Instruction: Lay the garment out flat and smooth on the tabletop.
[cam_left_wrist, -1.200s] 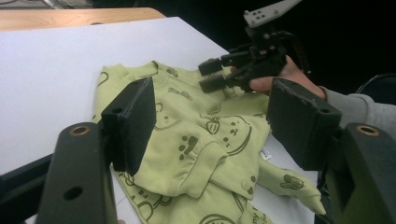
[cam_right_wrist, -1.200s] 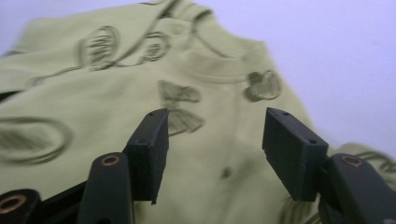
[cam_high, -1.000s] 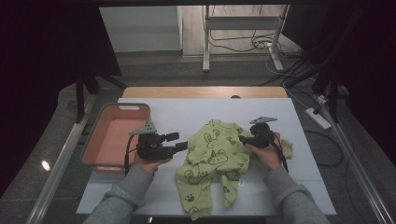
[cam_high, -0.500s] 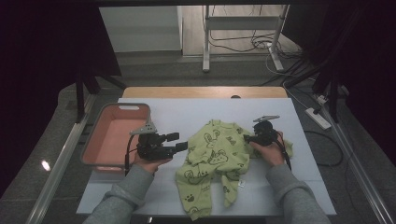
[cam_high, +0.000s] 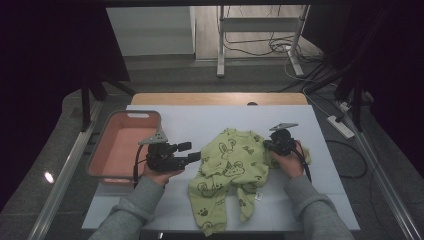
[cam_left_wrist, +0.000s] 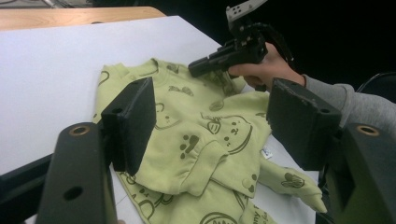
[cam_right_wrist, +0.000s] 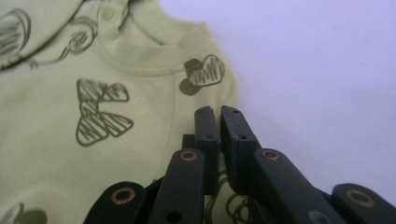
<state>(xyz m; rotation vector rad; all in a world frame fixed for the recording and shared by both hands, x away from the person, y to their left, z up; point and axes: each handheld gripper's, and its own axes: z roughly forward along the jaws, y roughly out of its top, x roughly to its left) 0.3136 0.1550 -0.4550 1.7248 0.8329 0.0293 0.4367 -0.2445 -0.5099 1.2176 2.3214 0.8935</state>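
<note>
Nearest the person, the garment's leg end (cam_high: 207, 222) is lying at the front edge of the white counter (cam_high: 200, 120). The green printed baby garment (cam_high: 227, 172) is spread flat at the middle of the counter, its long axis running from that near-left leg up and away to the neckline at the far right.

The left hand-held gripper (cam_high: 192, 156) is hovering just off the garment's left edge, jaws standing apart with nothing between them. In the left gripper view those jaws are framing the folded sleeve cuff (cam_left_wrist: 205, 154) just ahead, but not touching it.

The right hand-held gripper (cam_high: 267, 146) is sitting on the garment's upper right, at the shoulder beside the neckline. Its jaws have just been closing and are now together; in the right gripper view the right hand-held gripper (cam_right_wrist: 219, 114) is down on the cloth with the shoulder seam (cam_right_wrist: 170, 116) running under its tips. It looks clamped on a pinch of fabric (the pinch itself is hidden under the pads, so this is a judgement).

Relation for the coming move: the right hand is already on the garment, the left is beside it and free. The cloth lies to the right of the left jaws, so a short reach that way should meet the sleeve.

Farther left, the pink tray (cam_high: 125, 150) is standing at the counter's edge.
</note>
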